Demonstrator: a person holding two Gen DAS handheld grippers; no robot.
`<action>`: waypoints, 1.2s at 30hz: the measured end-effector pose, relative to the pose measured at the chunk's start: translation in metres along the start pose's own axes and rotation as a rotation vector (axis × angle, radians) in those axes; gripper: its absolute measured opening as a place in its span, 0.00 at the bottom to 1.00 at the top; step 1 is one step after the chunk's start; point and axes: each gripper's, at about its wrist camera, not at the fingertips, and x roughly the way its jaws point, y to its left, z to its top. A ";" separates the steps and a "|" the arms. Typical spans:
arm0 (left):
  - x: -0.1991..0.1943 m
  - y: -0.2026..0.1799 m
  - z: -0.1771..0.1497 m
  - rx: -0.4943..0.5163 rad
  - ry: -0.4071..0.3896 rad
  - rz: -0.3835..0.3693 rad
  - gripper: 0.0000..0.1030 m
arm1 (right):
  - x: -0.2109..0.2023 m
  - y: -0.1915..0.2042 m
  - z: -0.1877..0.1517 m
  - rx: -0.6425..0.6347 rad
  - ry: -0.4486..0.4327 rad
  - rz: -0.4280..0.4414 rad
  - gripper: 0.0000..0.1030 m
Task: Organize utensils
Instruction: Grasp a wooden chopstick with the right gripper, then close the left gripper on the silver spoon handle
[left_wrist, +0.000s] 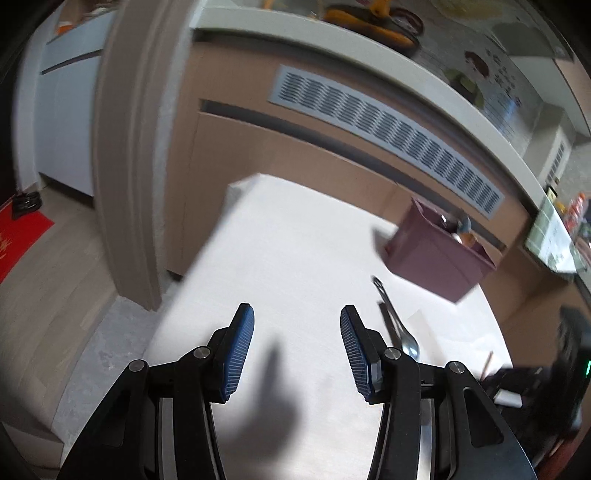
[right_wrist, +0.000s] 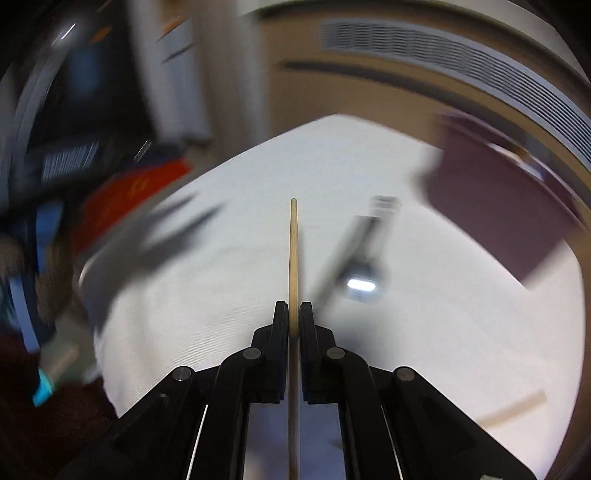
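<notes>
Two grippers on a white-covered table (left_wrist: 295, 236), sorting utensils.

- R gripper (right_wrist: 294, 317): jaws clamped on a wooden chopstick (right_wrist: 294, 251), which runs straight fwd between the pads, tip well ahead. View heavily blurred.
- L gripper (left_wrist: 297, 343): jaws wide, nothing between; only its own shadow on the cloth below.
- Spoon (left_wrist: 397, 325): metal, lying flat just beyond the L gripper's right-hand finger, handle pointing away twd the holder.
- Holder (left_wrist: 436, 258): mauve box, ahead and to the right of both tools, already w/ a few items inside; can't tell which.
- 2nd stick (right_wrist: 517, 408): near R gripper's right side, on the cloth; blurred.

Step, as judged: chopstick gripped, carry to holder pending. Next calls for tipping the stick upright over the holder's mouth before letting go. L gripper looks placed for the spoon. Obstacles: spoon lies between R gripper and holder; long stick may snag the rim.
</notes>
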 end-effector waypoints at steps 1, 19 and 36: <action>0.006 -0.007 -0.003 0.011 0.020 -0.015 0.48 | -0.010 -0.020 -0.007 0.067 -0.013 -0.034 0.04; 0.106 -0.140 -0.020 0.276 0.277 -0.127 0.39 | -0.029 -0.116 -0.092 0.444 -0.042 -0.130 0.05; 0.138 -0.148 -0.017 0.338 0.298 -0.038 0.38 | -0.023 -0.108 -0.090 0.412 -0.046 -0.130 0.08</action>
